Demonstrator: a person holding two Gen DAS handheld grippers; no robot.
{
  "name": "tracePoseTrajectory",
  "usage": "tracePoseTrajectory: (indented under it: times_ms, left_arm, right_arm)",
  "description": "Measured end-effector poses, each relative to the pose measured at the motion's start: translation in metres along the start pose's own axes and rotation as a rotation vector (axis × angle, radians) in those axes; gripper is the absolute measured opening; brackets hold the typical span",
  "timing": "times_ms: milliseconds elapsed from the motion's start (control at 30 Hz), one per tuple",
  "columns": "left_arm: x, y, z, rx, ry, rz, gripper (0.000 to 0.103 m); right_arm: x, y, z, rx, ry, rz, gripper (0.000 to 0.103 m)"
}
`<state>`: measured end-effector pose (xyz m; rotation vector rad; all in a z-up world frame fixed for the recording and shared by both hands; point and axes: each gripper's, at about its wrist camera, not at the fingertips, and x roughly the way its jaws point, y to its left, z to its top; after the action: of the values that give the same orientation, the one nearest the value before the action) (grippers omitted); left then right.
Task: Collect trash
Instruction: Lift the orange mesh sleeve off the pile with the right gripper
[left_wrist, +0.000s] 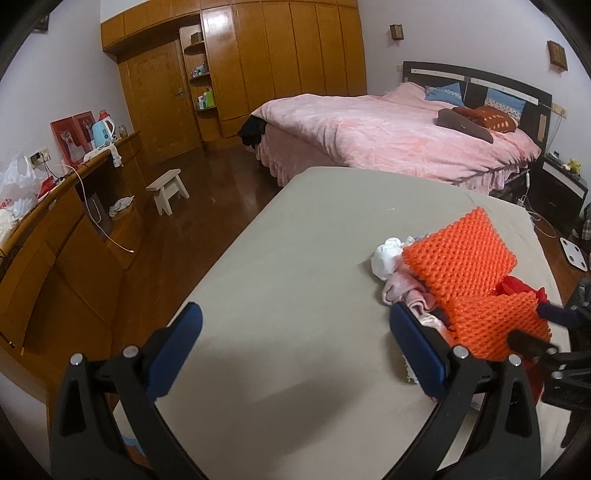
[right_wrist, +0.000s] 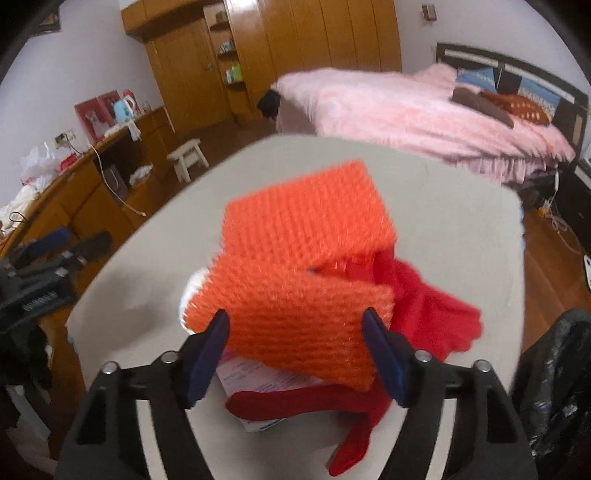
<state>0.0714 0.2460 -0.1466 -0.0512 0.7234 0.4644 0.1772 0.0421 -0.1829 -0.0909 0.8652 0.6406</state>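
Orange foam net on the trash pile, between the right jaws

The orange foam net (right_wrist: 295, 321) lies on a pile of red cloth (right_wrist: 432, 317) and paper near the right edge of the grey surface (left_wrist: 280, 266). The right gripper (right_wrist: 297, 350) has its jaws open on both sides of the net, and I cannot tell if the pads touch it. The left gripper (left_wrist: 295, 350) is wide open over bare surface, holding nothing, just beside the pile.

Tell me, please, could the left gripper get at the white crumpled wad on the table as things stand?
Probably yes: the left gripper is open over bare table, and the white wad lies exposed at the pile's near-left edge, beside the orange foam netting.
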Motion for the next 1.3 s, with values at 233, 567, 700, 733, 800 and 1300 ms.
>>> tracePoseTrajectory:
  times_ms: [233,567,700,733,800,1300]
  left_arm:
    - [0.006,0.003,0.0,-0.007,0.017,-0.001,0.098]
    - [0.004,-0.004,-0.004,0.0,0.015,-0.015,0.098]
    - [0.003,-0.005,-0.003,0.003,0.015,-0.012,0.098]
    - [0.003,-0.004,-0.004,0.003,0.015,-0.011,0.098]
    - [0.004,-0.003,-0.005,0.003,0.021,-0.007,0.098]
    - [0.009,0.0,-0.008,-0.012,0.04,-0.01,0.098]
  right_arm:
    - [0.003,-0.006,-0.007,-0.018,0.007,-0.026,0.006]
    - [-0.025,-0.004,0.0,-0.033,-0.047,0.054,0.005]
    - [-0.008,0.003,-0.009,-0.022,0.007,0.048,0.051]
    - [-0.005,0.003,-0.012,-0.015,0.015,0.037,0.055]
    - [0.002,0.005,-0.016,-0.015,0.022,0.014,0.062]
    - [-0.023,0.004,-0.006,-0.07,-0.076,0.035,0.02]
